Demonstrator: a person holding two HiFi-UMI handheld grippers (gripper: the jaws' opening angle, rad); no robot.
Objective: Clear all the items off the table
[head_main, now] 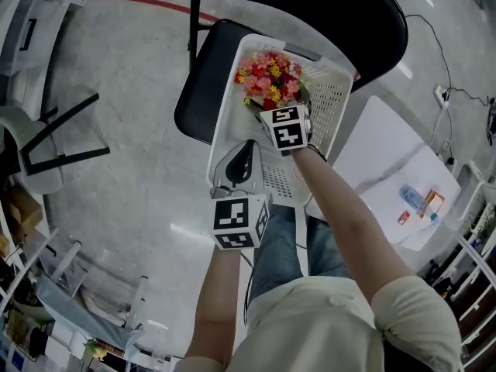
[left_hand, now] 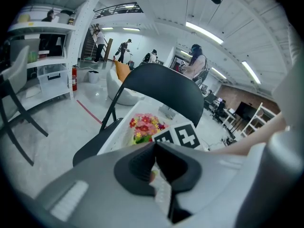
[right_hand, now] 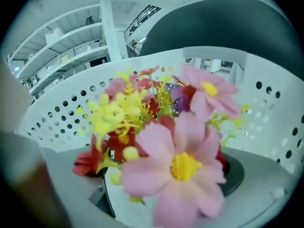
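Bunch of artificial flowers (head_main: pixel 270 78): pink, red and yellow blooms with green stems, upright at the far end of a white perforated basket (head_main: pixel 335 99), between the jaws of the right gripper (right_hand: pixel 166 201). Blue-and-white packet (head_main: pixel 412 198), orange-and-white box (head_main: pixel 435 202), tiny red item (head_main: pixel 404 218): close together on the white worktop (head_main: pixel 380 149).

One basket (head_main: pixel 335 98), one flower bunch (head_main: pixel 269 77), one chair (head_main: pixel 310 6), two grippers: left gripper (head_main: pixel 242 165), right gripper (head_main: pixel 277 108)
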